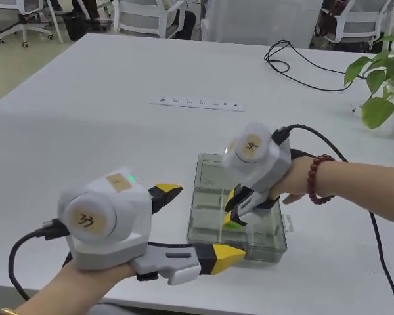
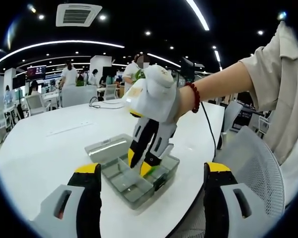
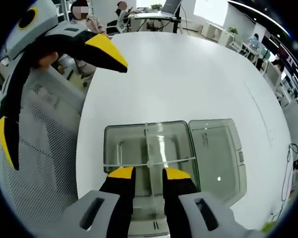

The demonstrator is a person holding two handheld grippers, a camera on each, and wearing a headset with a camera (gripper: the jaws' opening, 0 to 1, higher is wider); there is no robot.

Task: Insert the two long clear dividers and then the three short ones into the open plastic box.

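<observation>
Left gripper: jaws spread wide, empty, above the table's near edge.
Box: open, near that edge.
Right gripper: over the box, jaws narrowly astride an upright clear divider; grip unclear.

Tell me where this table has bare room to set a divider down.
Widest bare patch: the white table left of the clear plastic box, between the white power strip and the open left gripper. Also bare between strip and box. Crowded: the box itself, with the right gripper inside; black cable and green plant hem the far right.
</observation>
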